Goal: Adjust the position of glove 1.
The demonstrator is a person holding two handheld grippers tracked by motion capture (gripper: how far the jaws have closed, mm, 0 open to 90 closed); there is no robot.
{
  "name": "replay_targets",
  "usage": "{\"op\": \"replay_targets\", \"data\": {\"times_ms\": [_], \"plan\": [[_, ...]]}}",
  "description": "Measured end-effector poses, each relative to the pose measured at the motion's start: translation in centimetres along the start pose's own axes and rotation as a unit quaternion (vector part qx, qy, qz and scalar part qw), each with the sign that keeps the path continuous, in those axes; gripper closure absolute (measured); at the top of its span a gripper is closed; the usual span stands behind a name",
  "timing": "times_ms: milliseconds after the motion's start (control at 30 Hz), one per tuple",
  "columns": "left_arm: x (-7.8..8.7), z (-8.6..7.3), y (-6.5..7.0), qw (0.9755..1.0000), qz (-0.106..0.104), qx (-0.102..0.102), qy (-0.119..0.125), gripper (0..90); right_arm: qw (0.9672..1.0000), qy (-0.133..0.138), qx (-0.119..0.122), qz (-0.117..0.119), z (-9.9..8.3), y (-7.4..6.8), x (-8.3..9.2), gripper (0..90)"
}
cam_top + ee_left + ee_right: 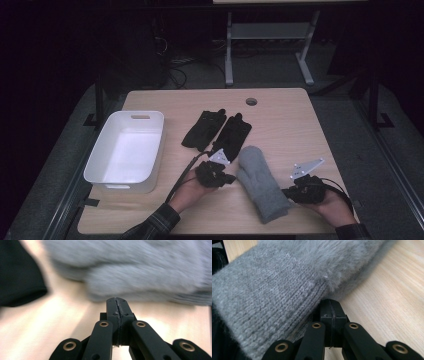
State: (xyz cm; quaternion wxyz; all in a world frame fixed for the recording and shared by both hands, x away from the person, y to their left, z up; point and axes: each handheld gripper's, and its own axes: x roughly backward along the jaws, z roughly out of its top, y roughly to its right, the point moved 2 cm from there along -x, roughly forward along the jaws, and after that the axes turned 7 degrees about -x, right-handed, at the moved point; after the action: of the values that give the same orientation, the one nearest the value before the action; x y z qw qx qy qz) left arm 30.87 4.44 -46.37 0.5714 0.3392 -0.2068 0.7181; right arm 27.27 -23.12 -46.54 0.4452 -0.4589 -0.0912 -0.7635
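grey mitten (261, 183) lies near-centre on tabletop (290, 125) | left claw (117, 301) closed, empty, tips at its fuzzy edge, we think touching (blurred) | right claw (331, 305) closed, empty, beside knit cuff | far left: black gloves (217, 131), white bin (127, 150)

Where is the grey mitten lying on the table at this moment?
In the high view, the grey mitten lies on the near right part of the table, between the left gripper and the right gripper, just right of the black gloves.
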Motion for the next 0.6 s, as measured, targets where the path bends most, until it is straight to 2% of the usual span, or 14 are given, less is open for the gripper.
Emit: {"op": "replay_targets", "data": {"times_ms": [100, 133, 233, 333, 367, 400, 567, 600], "plan": [[-1.0, 0.1, 0.6, 0.9999, -0.009, -0.003, -0.004, 89.1, 1.0, -0.001, 0.006, -0.002, 0.1, -0.1, -0.1, 90.0], [-1.9, 0.2, 0.8, 0.9998, -0.014, -0.008, -0.012, 89.0, 1.0, -0.001, 0.006, 0.0, 0.1, -0.2, -0.1, 90.0], [-2.7, 0.6, 0.8, 0.9998, -0.012, -0.007, -0.012, 89.1, 1.0, -0.002, 0.008, 0.001, 0.1, -0.4, -0.1, 90.0], [-3.0, 0.7, 0.7, 0.9999, -0.008, -0.007, -0.01, 89.1, 0.9999, 0.003, 0.012, 0.005, 0.3, -0.6, -0.2, 90.0], [-3.0, 0.7, 0.6, 0.9999, -0.008, -0.002, -0.007, 89.1, 0.9999, 0.005, 0.009, 0.007, 0.4, -0.8, -0.2, 90.0], [-2.9, 0.7, 0.4, 0.9999, -0.005, 0.0, -0.009, 89.0, 0.9998, 0.005, 0.017, 0.007, 0.5, -0.8, -0.3, 90.0], [-2.6, 0.5, -0.4, 1.0, 0.002, 0.003, -0.004, 89.0, 0.9995, 0.002, 0.027, 0.016, 0.9, -1.7, -1.0, 90.0], [-2.6, 0.5, -0.7, 1.0, 0.004, 0.009, -0.002, 89.0, 0.9995, 0.0, 0.029, 0.016, 1.0, -1.9, -1.2, 90.0]]}}
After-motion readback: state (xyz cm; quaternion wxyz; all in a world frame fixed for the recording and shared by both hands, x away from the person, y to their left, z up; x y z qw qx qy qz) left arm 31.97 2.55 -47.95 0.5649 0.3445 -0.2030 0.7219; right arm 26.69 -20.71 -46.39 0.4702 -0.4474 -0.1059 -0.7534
